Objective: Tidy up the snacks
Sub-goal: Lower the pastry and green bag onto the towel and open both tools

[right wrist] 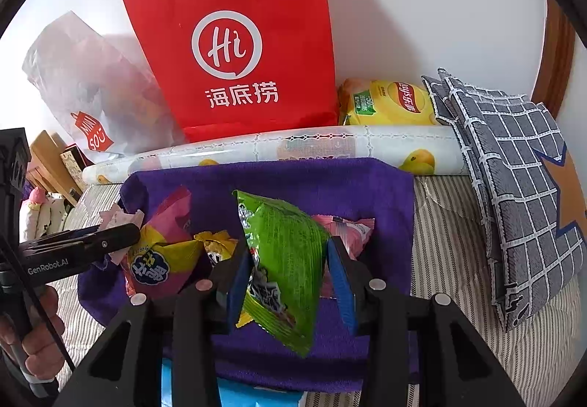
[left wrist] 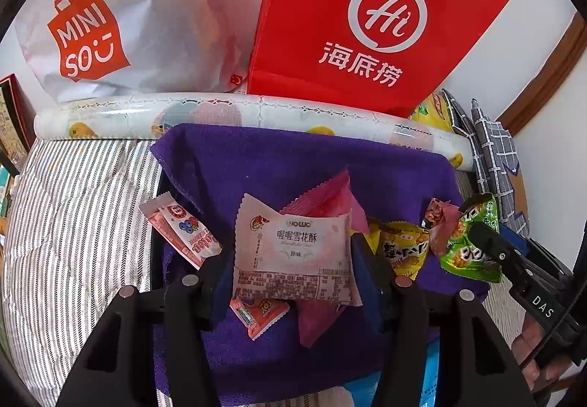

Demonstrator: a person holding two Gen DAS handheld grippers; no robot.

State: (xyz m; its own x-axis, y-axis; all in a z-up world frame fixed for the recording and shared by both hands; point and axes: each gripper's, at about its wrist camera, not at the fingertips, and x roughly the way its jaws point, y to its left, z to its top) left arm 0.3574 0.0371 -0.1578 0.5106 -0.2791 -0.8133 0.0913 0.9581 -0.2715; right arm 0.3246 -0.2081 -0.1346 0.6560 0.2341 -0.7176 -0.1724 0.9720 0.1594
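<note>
My left gripper (left wrist: pixel 291 253) is shut on a pale pink snowflake-crisp packet (left wrist: pixel 293 253), held flat between its pads above a purple towel (left wrist: pixel 293 157). Under and around it lie a pink packet (left wrist: pixel 330 197), a red-and-white stick packet (left wrist: pixel 179 234), a small orange packet (left wrist: pixel 260 311) and a yellow packet (left wrist: pixel 403 249). My right gripper (right wrist: pixel 288 249) is shut on a green snack packet (right wrist: pixel 286 260), which hangs tilted over the towel (right wrist: pixel 293 179). The left wrist view shows that green packet (left wrist: pixel 466 245) at the right. A pink-and-yellow packet (right wrist: pixel 161 260) lies left of it.
Against the wall stand a red paper bag (left wrist: pixel 367 21) and a white Miniso bag (left wrist: pixel 110 32), with a rolled printed sheet (left wrist: pixel 256 109) in front. Yellow Lay's chips (right wrist: pixel 389 102) and a grey checked cloth bag (right wrist: pixel 513 168) sit right. Striped bedding (left wrist: pixel 73 223) surrounds the towel.
</note>
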